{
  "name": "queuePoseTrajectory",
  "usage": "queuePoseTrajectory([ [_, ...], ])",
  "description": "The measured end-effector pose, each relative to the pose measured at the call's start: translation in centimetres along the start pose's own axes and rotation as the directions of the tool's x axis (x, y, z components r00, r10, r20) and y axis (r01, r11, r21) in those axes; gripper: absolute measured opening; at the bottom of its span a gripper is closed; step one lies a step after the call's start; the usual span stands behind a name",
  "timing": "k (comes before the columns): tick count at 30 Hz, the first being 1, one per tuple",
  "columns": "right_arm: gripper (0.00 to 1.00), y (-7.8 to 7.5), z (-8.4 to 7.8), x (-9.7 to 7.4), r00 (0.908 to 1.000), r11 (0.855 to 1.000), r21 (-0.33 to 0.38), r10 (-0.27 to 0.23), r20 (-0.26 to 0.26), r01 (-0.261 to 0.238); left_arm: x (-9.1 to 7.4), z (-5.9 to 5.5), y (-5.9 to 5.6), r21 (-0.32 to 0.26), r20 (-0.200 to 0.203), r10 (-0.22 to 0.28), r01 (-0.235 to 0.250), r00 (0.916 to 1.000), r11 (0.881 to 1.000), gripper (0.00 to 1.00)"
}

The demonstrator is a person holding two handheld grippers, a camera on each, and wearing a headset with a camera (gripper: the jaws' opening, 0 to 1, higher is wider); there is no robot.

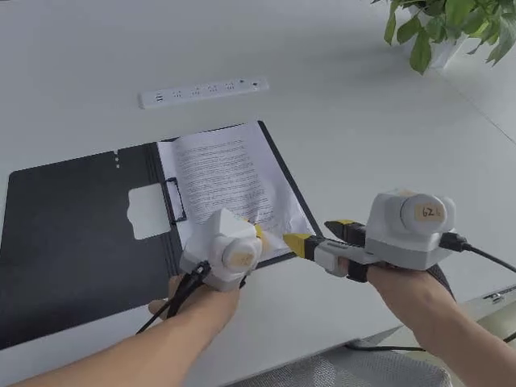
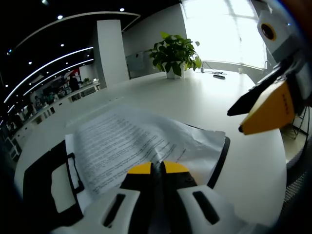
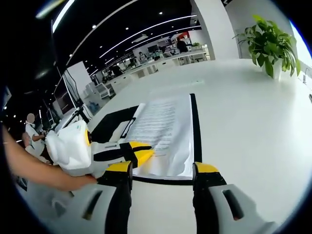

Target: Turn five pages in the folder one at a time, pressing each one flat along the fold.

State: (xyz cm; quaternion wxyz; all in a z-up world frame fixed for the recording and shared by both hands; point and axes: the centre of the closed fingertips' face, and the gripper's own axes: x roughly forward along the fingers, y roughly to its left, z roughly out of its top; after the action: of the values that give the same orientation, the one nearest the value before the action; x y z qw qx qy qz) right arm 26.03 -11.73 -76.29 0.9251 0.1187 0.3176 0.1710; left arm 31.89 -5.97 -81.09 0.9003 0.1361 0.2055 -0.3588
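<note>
— Where is the folder seen?
— The open black folder [image 1: 72, 234] is laid flat on the white table [image 1: 363, 121], with its printed page [image 1: 226, 177] on the 3 o'clock half.
— And the grippers?
— The left gripper [image 2: 157, 168] is closed tight at the page's 5 o'clock corner; a pinch cannot be confirmed. The right gripper [image 3: 162, 170] is held wide open and empty, just beside it.
</note>
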Motion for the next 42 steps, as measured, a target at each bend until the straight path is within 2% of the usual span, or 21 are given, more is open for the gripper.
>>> queuePoseTrajectory([
  [8, 0.43, -0.9, -0.6, 1.0, 0.9996, 1.000, 0.022, -0.010, -0.025, 0.011, -0.1, 0.0, 0.0, -0.007, -0.001, 0.007, -0.007, 1.0000, 1.000, 0.04],
  [18, 0.31, -1.3, -1.5, 1.9, 0.9988, 0.998, 0.064, -0.018, -0.045, 0.020, -0.1, -0.1, 0.0, -0.013, -0.001, 0.005, -0.005, 1.0000, 1.000, 0.04],
  [32, 0.20, -1.9, -1.7, 2.0, 0.9984, 0.994, 0.105, -0.021, -0.052, 0.026, -0.2, 0.1, -0.1, -0.013, 0.003, 0.002, -0.002, 1.0000, 1.000, 0.04],
  [42, 0.04, -2.5, -1.9, 2.0, 0.9977, 0.993, 0.114, -0.034, -0.059, 0.041, -0.2, 0.1, -0.2, -0.010, 0.004, 0.003, -0.003, 1.0000, 1.000, 0.04],
])
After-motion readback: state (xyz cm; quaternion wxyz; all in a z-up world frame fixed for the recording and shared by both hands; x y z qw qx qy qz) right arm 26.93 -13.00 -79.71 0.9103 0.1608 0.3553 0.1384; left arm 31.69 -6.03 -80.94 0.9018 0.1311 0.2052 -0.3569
